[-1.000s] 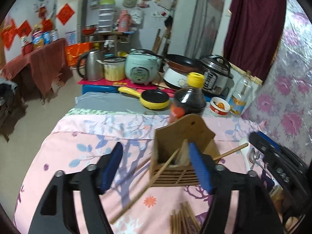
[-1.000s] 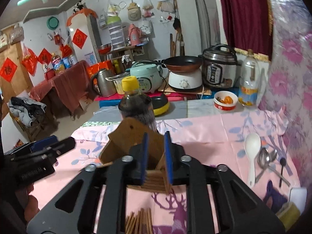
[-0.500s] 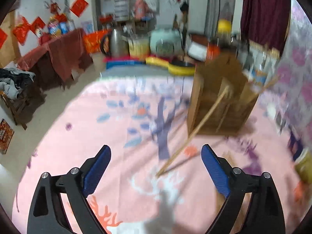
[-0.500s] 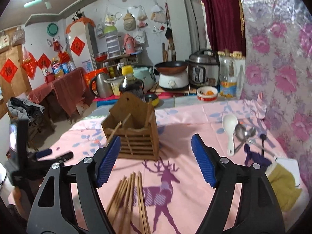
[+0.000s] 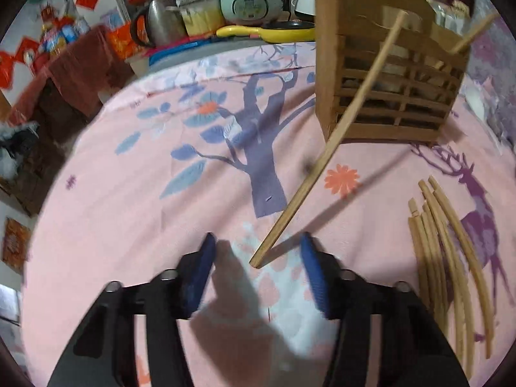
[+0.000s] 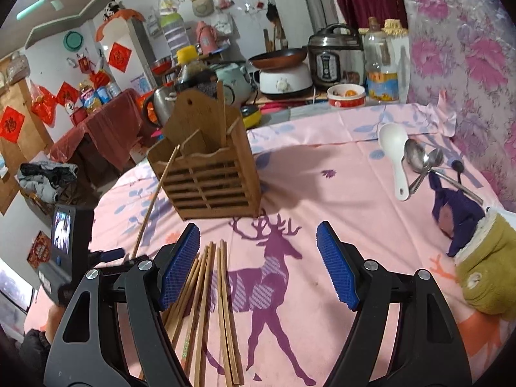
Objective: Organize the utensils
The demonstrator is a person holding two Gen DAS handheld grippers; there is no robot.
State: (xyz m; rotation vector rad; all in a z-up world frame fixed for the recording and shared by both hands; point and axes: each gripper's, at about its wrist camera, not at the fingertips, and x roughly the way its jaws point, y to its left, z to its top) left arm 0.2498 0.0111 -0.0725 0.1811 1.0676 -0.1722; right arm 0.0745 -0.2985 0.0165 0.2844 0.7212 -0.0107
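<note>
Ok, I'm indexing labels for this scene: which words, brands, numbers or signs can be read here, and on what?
"福": gold character on the red diamond paper on the left wall, barely legible.
Red diamond on the white cabinet: a character, too blurred to read.
Bottle label: too small to read.
Pressure cooker panel: too small to read.
Wooden utensil holder: no text.
</note>
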